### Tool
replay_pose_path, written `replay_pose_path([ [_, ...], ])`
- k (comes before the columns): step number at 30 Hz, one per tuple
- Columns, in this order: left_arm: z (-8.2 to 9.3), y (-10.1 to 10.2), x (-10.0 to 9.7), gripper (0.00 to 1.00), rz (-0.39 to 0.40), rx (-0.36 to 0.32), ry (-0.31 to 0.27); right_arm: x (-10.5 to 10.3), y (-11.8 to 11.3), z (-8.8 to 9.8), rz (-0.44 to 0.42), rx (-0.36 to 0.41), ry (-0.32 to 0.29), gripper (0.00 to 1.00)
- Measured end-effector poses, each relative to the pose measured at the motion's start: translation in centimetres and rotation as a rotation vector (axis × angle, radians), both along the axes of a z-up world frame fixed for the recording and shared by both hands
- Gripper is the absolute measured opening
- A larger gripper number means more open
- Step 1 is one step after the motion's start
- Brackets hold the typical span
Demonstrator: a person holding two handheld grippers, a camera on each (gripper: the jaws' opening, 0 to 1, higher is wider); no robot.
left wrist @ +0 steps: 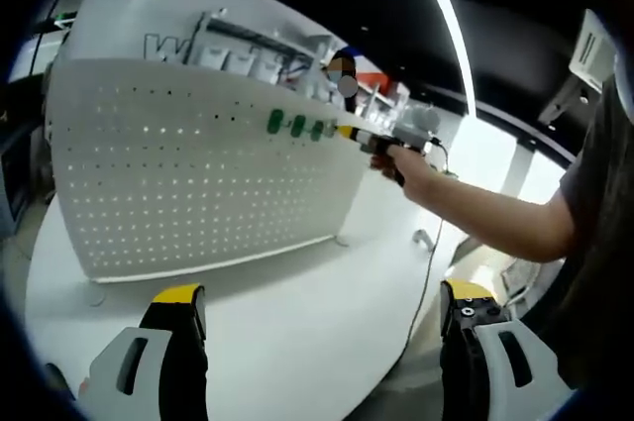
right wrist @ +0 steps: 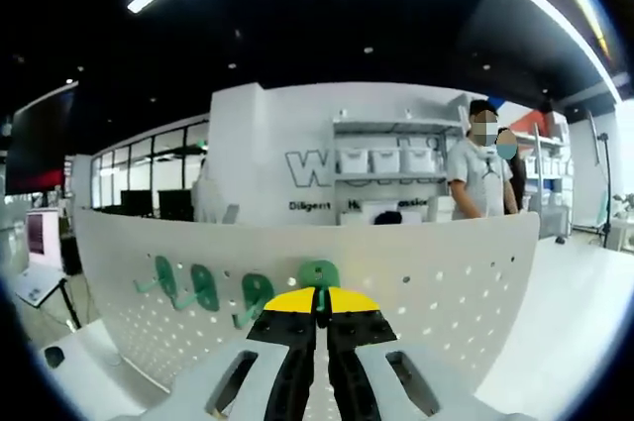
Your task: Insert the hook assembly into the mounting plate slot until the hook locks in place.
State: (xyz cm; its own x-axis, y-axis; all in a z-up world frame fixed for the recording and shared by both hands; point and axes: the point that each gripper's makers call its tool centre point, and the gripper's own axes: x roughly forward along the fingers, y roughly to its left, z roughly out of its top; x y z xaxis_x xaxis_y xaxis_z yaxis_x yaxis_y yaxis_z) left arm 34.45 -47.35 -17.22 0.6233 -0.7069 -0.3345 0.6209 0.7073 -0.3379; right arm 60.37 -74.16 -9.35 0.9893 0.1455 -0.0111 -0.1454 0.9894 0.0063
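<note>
A white pegboard mounting plate (left wrist: pixel 198 173) (right wrist: pixel 446 282) stands upright on a white round table (left wrist: pixel 297 332). Three green hooks (left wrist: pixel 297 126) hang in a row near its top edge. Just to their right, my right gripper (left wrist: pixel 349 133), held in a person's hand, meets the board. In the right gripper view its jaws (right wrist: pixel 318 300) are shut on the thin stem of a green hook (right wrist: pixel 319 272) that sits against the board, beside three other green hooks (right wrist: pixel 203 287). My left gripper (left wrist: pixel 322 297) hangs wide open over the table's near side, holding nothing.
The person's arm (left wrist: pixel 485 213) reaches across from the right, and a cable (left wrist: pixel 428 272) hangs from the right gripper. Beyond the board are a white wall with shelves (right wrist: pixel 386 158) and two people (right wrist: pixel 480 173) standing far behind it.
</note>
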Motion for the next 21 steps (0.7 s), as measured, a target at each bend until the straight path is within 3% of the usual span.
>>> replay_pose_path([
  [6, 0.6, 1.1, 0.2, 0.99, 0.041, -0.034, -0.002, 0.3, -0.5, -0.5, -0.013, 0.025, 0.007, 0.01],
  [21, -0.1, 1.8, 0.3, 0.99, 0.057, -0.019, 0.006, 0.4, -0.6, -1.0, -0.027, 0.009, 0.022, 0.01],
])
